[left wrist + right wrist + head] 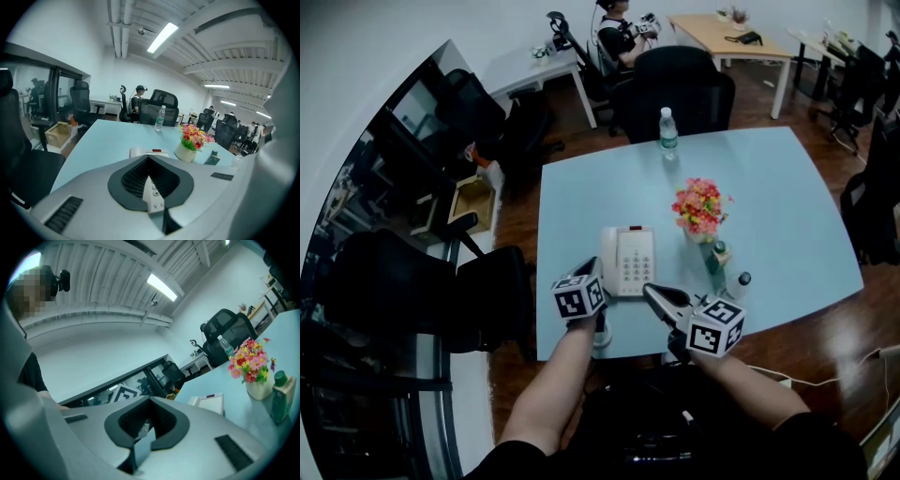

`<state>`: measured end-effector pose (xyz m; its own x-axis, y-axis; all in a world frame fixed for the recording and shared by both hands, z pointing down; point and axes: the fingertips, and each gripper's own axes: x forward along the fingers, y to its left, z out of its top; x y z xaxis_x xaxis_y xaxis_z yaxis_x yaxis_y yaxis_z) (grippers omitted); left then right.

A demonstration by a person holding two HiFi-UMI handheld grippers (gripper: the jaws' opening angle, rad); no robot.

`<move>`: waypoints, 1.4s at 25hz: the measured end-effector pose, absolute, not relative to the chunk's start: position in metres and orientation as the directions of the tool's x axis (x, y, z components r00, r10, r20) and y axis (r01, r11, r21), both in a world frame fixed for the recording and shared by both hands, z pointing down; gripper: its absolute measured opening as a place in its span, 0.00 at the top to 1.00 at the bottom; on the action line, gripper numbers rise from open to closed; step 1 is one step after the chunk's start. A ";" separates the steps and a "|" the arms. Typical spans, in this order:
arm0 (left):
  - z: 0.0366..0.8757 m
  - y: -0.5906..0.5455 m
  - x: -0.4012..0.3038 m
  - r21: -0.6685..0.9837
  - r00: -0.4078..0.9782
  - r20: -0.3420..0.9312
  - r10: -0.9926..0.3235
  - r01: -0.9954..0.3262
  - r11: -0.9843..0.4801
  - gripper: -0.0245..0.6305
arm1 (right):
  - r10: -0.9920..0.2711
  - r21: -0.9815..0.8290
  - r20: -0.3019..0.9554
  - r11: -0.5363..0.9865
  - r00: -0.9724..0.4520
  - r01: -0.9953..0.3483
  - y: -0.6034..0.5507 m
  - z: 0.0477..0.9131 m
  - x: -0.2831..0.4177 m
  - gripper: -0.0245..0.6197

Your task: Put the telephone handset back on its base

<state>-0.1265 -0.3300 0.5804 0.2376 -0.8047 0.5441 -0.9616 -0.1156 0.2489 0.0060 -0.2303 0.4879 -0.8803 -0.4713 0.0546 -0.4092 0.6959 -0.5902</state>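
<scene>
A white telephone (635,262) sits near the front of the light blue table (769,178). Its handset (608,261) lies along the left side of the base. My left gripper (587,281) hovers at the phone's near left corner, jaws shut with nothing between them. In the left gripper view the gripper (149,160) points at the telephone (151,152) just beyond its tips. My right gripper (650,292) hangs at the phone's near right corner, also shut and empty. The right gripper view shows the gripper (150,402) with the telephone (210,403) off to its right.
A vase of pink and yellow flowers (701,212) stands right of the phone, with a green bottle (717,255) and a small bottle (738,281) by it. A water bottle (667,129) stands at the far edge. Black office chairs (680,89) surround the table; a person (619,33) sits behind.
</scene>
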 end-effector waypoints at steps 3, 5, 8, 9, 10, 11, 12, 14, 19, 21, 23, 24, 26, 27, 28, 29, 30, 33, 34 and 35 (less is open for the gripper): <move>0.563 -0.316 -0.131 0.263 0.274 0.511 -0.815 -0.952 -0.156 0.96 | -0.502 -0.591 0.050 0.682 -0.863 -0.431 -0.220 0.484 0.000 0.94; 0.551 -0.302 -0.133 0.272 0.300 0.488 -0.819 -0.944 -0.184 0.96 | -0.524 -0.589 0.048 0.673 -0.850 -0.448 -0.209 0.482 -0.002 0.94; 0.527 -0.275 -0.137 0.300 0.346 0.443 -0.827 -0.927 -0.227 0.96 | -0.554 -0.573 0.039 0.669 -0.831 -0.473 -0.192 0.475 -0.007 0.94; 0.519 -0.265 -0.138 0.310 0.361 0.423 -0.831 -0.920 -0.242 0.96 | -0.563 -0.565 0.036 0.670 -0.826 -0.481 -0.185 0.472 -0.010 0.94; 0.509 -0.255 -0.140 0.318 0.376 0.402 -0.835 -0.912 -0.257 0.96 | -0.571 -0.559 0.033 0.670 -0.820 -0.489 -0.179 0.470 -0.013 0.94; 0.500 -0.245 -0.142 0.326 0.390 0.380 -0.839 -0.905 -0.273 0.96 | -0.581 -0.553 0.030 0.668 -0.814 -0.497 -0.172 0.467 -0.016 0.94; 0.491 -0.234 -0.145 0.331 0.403 0.359 -0.842 -0.898 -0.289 0.96 | -0.591 -0.549 0.028 0.665 -0.806 -0.506 -0.166 0.465 -0.019 0.94; 0.477 -0.211 -0.152 0.338 0.429 0.325 -0.843 -0.885 -0.320 0.96 | -0.612 -0.549 0.030 0.650 -0.790 -0.525 -0.152 0.459 -0.026 0.94; 0.459 -0.145 -0.167 0.388 0.485 0.262 -0.834 -0.845 -0.369 0.96 | -0.616 -0.558 0.052 0.635 -0.786 -0.534 -0.107 0.463 -0.038 0.94; 0.458 -0.115 -0.173 0.417 0.507 0.247 -0.826 -0.825 -0.382 0.96 | -0.612 -0.551 0.064 0.637 -0.788 -0.540 -0.087 0.463 -0.042 0.94; 0.462 -0.088 -0.179 0.438 0.523 0.240 -0.818 -0.810 -0.390 0.96 | -0.605 -0.537 0.082 0.642 -0.792 -0.547 -0.066 0.465 -0.045 0.94; 0.466 -0.076 -0.181 0.446 0.528 0.240 -0.814 -0.805 -0.391 0.96 | -0.604 -0.528 0.095 0.643 -0.791 -0.555 -0.056 0.467 -0.046 0.94; 0.472 -0.056 -0.184 0.463 0.535 0.239 -0.810 -0.796 -0.389 0.96 | -0.608 -0.514 0.119 0.639 -0.785 -0.573 -0.036 0.470 -0.045 0.94; 0.475 -0.048 -0.184 0.472 0.538 0.238 -0.809 -0.792 -0.388 0.96 | -0.611 -0.510 0.129 0.634 -0.781 -0.581 -0.027 0.472 -0.045 0.94; 0.477 -0.041 -0.184 0.479 0.540 0.236 -0.808 -0.788 -0.387 0.96 | -0.615 -0.507 0.137 0.630 -0.776 -0.589 -0.020 0.473 -0.044 0.94; 0.479 -0.036 -0.184 0.486 0.540 0.236 -0.808 -0.785 -0.384 0.96 | -0.620 -0.503 0.144 0.626 -0.772 -0.596 -0.013 0.475 -0.043 0.94; 0.481 -0.032 -0.185 0.493 0.540 0.237 -0.807 -0.783 -0.379 0.96 | -0.625 -0.498 0.148 0.623 -0.767 -0.604 -0.008 0.476 -0.043 0.94; 0.487 -0.021 -0.184 0.505 0.553 0.244 -0.797 -0.774 -0.382 0.96 | -0.635 -0.489 0.153 0.617 -0.757 -0.616 0.004 0.477 -0.046 0.94; 0.488 -0.017 -0.184 0.505 0.560 0.246 -0.791 -0.771 -0.389 0.96 | -0.638 -0.486 0.153 0.616 -0.755 -0.619 0.007 0.476 -0.048 0.94; 0.488 -0.015 -0.183 0.504 0.567 0.248 -0.785 -0.768 -0.396 0.96 | -0.641 -0.483 0.153 0.615 -0.752 -0.623 0.010 0.476 -0.049 0.94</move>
